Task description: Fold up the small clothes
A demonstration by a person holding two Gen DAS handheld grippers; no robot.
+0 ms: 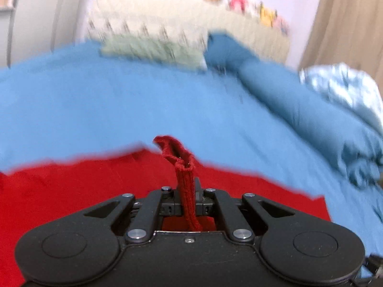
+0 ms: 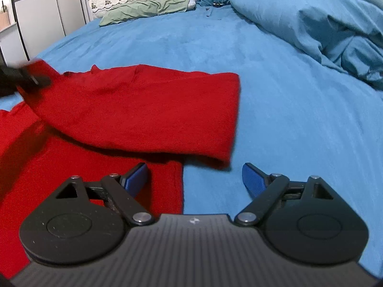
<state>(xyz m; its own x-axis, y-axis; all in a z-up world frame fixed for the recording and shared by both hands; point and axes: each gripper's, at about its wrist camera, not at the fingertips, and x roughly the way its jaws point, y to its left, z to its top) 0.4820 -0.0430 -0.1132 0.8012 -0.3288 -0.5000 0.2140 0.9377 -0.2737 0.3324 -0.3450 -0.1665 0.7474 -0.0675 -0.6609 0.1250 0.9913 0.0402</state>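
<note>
Left wrist view is showing our left gripper pinching a ribbed hem of the soft red knit garment, lifting it off the blue bed sheet; right wrist view is showing the same red knit garment lying partly folded over itself on the blue bed sheet, our right gripper hovering with fingers wide and holding nothing; we are judging the cloth light, limp and clingy, best taken at hems or corners; we are reading no brand or writing on it.
</note>
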